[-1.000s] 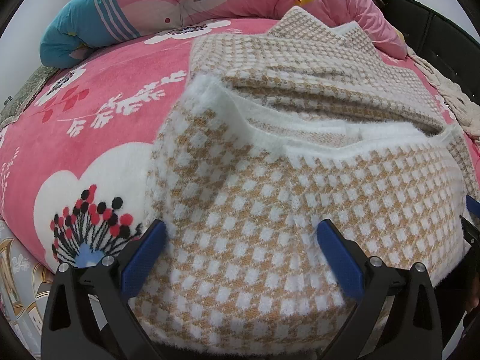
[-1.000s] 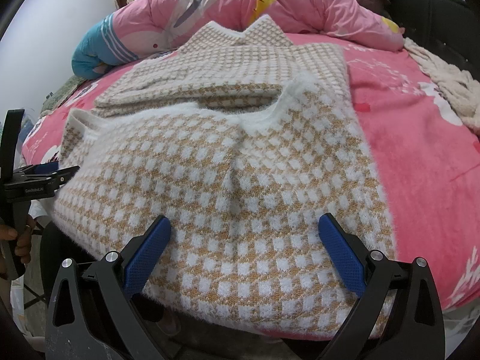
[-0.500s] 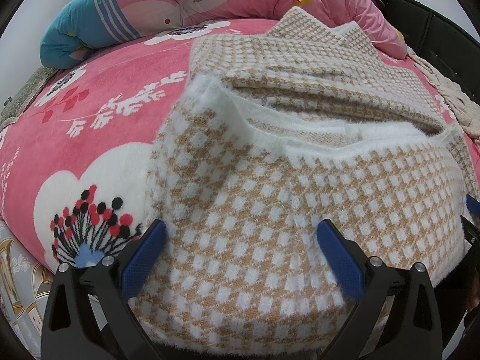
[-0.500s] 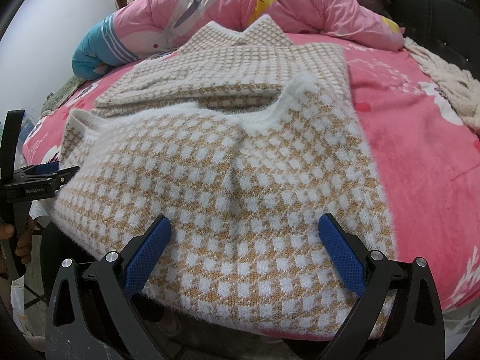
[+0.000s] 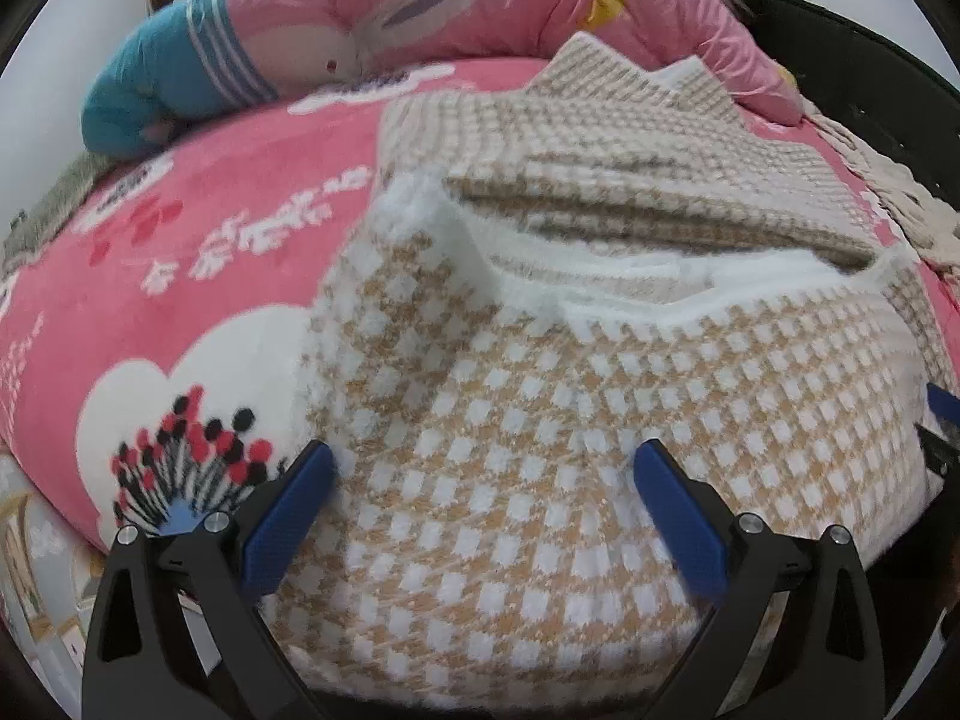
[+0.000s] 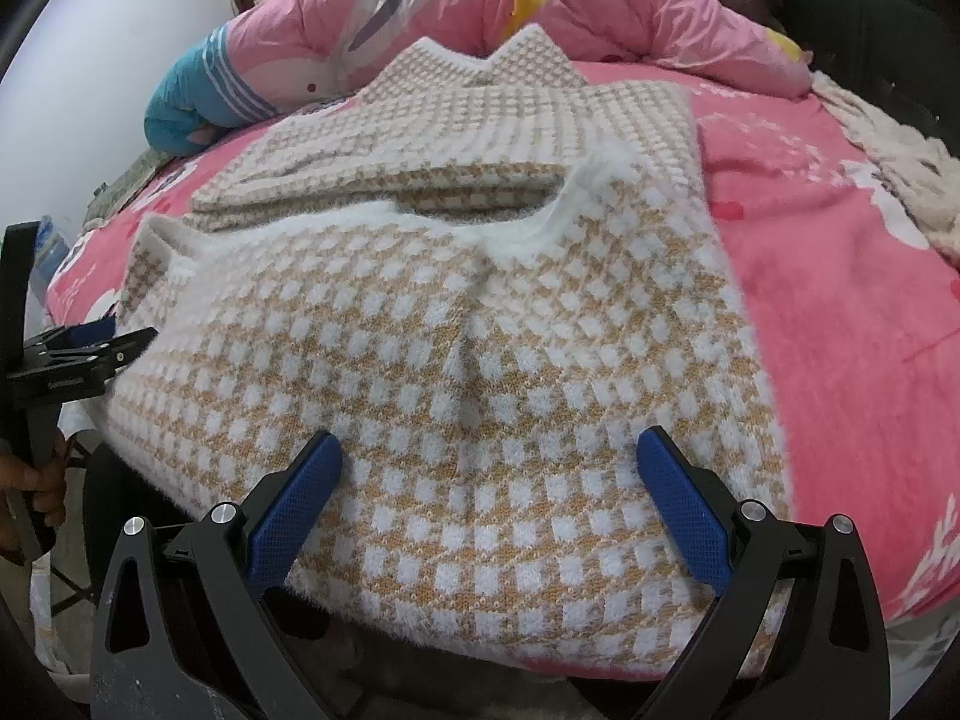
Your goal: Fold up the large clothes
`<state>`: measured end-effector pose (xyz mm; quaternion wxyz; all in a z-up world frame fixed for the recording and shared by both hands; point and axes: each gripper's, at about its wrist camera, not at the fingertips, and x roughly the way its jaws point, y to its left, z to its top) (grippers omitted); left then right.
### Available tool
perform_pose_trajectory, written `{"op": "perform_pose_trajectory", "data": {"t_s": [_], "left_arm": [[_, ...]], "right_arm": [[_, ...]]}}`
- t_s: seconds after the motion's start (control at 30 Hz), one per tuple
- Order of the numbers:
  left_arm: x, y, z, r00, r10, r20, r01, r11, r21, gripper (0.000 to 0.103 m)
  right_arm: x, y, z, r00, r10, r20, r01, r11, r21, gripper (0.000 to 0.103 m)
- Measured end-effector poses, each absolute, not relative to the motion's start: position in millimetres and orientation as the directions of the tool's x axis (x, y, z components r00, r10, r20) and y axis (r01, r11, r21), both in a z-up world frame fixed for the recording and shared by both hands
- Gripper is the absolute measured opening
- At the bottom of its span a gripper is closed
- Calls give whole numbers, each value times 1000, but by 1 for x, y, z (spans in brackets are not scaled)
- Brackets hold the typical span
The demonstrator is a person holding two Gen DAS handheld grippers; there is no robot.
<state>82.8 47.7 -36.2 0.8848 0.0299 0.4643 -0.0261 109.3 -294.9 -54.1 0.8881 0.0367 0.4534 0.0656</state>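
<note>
A fluffy tan-and-white checked sweater [image 5: 570,432] [image 6: 480,372] lies on the pink bed, its near part folded over the far part, with the white neckline [image 6: 528,228] facing away from me. My left gripper [image 5: 486,480] stands open at the sweater's near left hem, its blue pads [image 5: 288,516] wide apart and nothing between them. My right gripper [image 6: 489,474] is open at the near right hem. The left gripper [image 6: 90,348] also shows at the left edge of the right wrist view, held by a hand [image 6: 36,480].
A pink floral bedspread [image 5: 180,276] covers the bed. A rolled pink and blue quilt [image 6: 420,30] lies along the far side. A cream knitted throw [image 6: 888,162] sits at the far right by a dark headboard [image 6: 870,30]. The bed edge drops off right below both grippers.
Both grippers have held nearly still. The sweater has not visibly moved.
</note>
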Motion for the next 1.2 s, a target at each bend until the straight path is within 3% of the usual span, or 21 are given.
{"op": "perform_pose_trajectory", "data": {"t_s": [0.3,0.5,0.63,0.77,0.9,1.07,1.2], "left_arm": [[62,71,-11,682,-61,-729,74,997,-14,98],[62,76,-5,720,-69,-690,92,996,-4,97],[70,73,-1,730,-85,-678,134,991,20,88],[78,65,0,739,-87,-668,170,984,59,72],[88,55,-2,748,-43,-662,183,973,144,57],[75,51,12,756,-153,-636,249,966,65,57],[65,37,14,649,-413,-639,409,897,-165,57]], "right_arm": [[103,-292,-54,578,152,-802,-99,988,116,95],[103,-306,-36,547,202,-812,-69,978,197,95],[94,-323,-12,603,184,-776,-28,977,210,95],[98,-336,0,629,119,-768,30,984,177,94],[112,-337,7,623,90,-777,52,986,156,74],[116,-308,21,630,264,-731,-92,959,267,74],[126,-272,13,582,330,-743,-189,944,271,72]]}}
